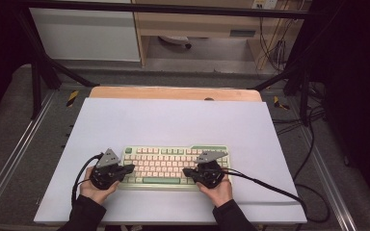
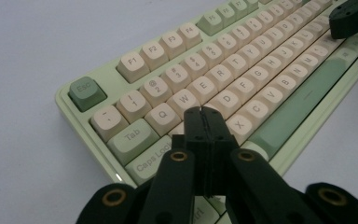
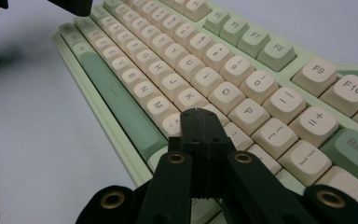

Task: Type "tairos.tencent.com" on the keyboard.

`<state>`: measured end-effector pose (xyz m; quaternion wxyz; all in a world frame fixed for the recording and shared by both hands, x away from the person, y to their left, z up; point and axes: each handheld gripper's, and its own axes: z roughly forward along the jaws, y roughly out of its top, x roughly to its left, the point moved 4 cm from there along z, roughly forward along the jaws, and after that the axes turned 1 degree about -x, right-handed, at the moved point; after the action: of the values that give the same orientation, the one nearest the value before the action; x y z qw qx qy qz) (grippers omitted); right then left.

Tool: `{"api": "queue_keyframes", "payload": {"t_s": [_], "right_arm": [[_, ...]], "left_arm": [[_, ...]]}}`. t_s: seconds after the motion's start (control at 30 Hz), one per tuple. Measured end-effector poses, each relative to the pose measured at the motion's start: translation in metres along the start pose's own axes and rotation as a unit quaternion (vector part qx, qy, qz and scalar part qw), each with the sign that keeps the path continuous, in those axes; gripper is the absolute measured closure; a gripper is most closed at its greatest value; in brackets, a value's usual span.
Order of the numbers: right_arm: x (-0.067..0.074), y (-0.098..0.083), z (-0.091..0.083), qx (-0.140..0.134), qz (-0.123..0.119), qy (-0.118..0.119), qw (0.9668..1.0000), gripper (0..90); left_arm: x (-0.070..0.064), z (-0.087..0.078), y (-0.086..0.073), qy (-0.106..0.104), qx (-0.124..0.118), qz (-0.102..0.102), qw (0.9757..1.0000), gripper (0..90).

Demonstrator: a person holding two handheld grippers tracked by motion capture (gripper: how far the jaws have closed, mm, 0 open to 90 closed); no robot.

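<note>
Both grippers, left (image 1: 131, 167) and right (image 1: 187, 172), jaws together, cover the keyboard (image 1: 166, 163) ends; keys beneath are hidden. White table (image 1: 173, 120); dark room beyond.

Even overhead light falls on the white table (image 1: 173, 120); the surroundings sink into darkness, and the high view is soft and slightly grainy. In the gripper views, keys just beyond the fingertips are sharp, while the keyboard (image 2: 261, 70) blurs farther off. Faint shadows lie beneath the black jaws; no strong glare.
</note>
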<state>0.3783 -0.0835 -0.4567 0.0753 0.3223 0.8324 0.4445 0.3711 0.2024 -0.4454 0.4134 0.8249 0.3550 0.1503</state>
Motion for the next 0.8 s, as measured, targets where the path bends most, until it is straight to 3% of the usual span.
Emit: {"api": "queue_keyframes", "payload": {"t_s": [0.4, 0.8], "right_arm": [[0.001, -0.004, 0.005, 0.008, -0.003, -0.001, 1.0, 90.0], [-0.004, 0.005, -0.011, -0.007, -0.013, -0.017, 0.9998, 90.0]], "left_arm": [[0.0, 0.0, 0.0, 0.0, -0.001, 0.0, 1.0, 90.0], [-0.002, -0.002, 0.002, -0.002, -0.004, 0.001, 1.0, 90.0]]}}
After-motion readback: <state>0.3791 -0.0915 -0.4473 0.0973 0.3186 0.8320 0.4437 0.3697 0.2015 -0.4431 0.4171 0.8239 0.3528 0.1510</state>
